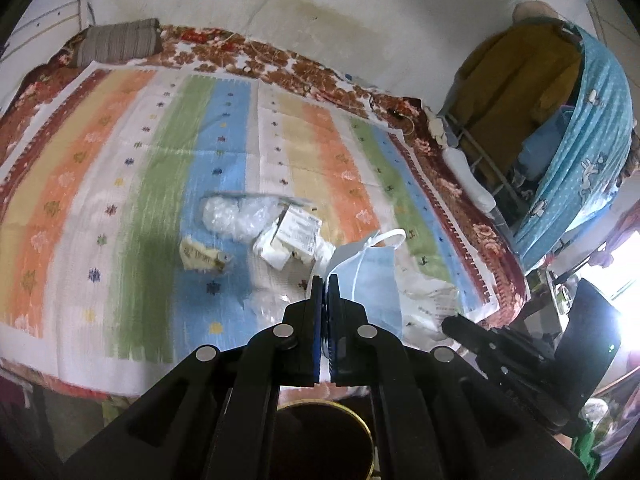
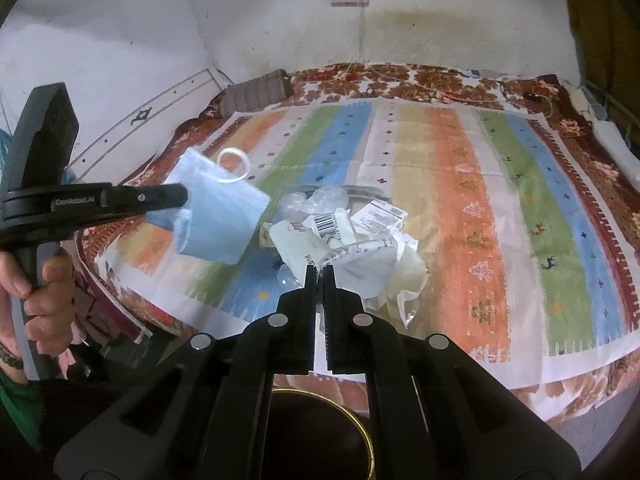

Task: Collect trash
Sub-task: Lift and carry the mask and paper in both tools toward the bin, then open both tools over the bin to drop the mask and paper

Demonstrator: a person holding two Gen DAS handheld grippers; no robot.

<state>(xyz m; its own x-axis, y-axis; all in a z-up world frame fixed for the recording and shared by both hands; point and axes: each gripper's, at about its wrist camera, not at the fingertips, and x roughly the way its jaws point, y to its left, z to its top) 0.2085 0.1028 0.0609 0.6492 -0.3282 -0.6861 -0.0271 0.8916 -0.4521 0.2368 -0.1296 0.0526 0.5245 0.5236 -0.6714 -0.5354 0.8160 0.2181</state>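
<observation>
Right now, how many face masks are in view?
1: a blue face mask pinched in the left claw, held above the bed. Others could hide in the trash pile.
</observation>
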